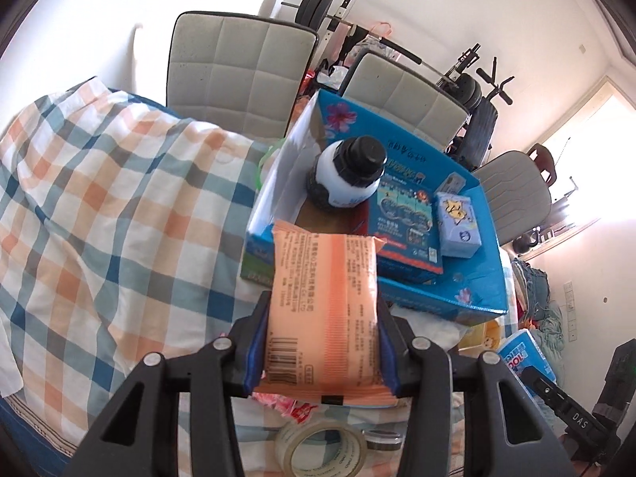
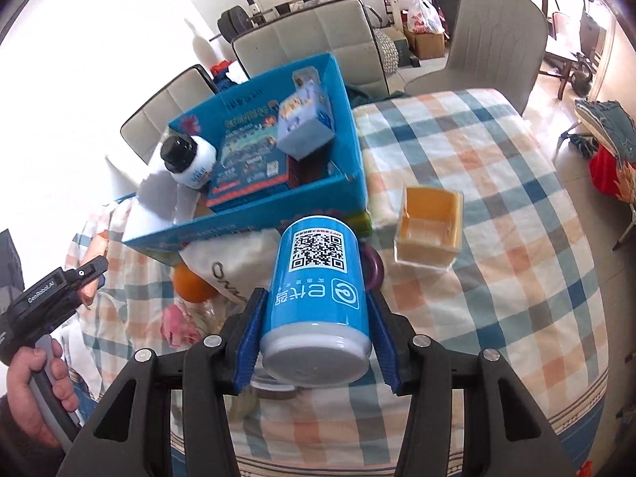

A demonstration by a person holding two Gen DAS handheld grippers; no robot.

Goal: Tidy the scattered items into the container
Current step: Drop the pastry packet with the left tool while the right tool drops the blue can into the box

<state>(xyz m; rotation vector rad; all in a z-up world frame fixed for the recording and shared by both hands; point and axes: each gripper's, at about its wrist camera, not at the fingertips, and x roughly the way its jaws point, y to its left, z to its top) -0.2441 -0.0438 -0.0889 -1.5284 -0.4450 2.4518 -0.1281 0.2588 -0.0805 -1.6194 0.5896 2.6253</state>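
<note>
My left gripper (image 1: 322,314) is shut on an orange tissue pack (image 1: 324,302) and holds it just in front of the blue cardboard box (image 1: 477,238). The box holds a white bottle with a black cap (image 1: 349,175), a blue game box (image 1: 405,218) and a small light-blue carton (image 1: 457,222). My right gripper (image 2: 316,318) is shut on a blue can with a QR code (image 2: 318,298), held above the table before the box (image 2: 349,127). The left gripper shows at the left of the right wrist view (image 2: 85,274).
On the checked tablecloth (image 2: 497,198) lie a clear tape roll (image 1: 322,449), an orange plastic tub (image 2: 431,226), an orange fruit (image 2: 190,286), a white bag (image 2: 234,262) and a purple ring (image 2: 373,270). Padded chairs (image 1: 238,71) stand behind the table.
</note>
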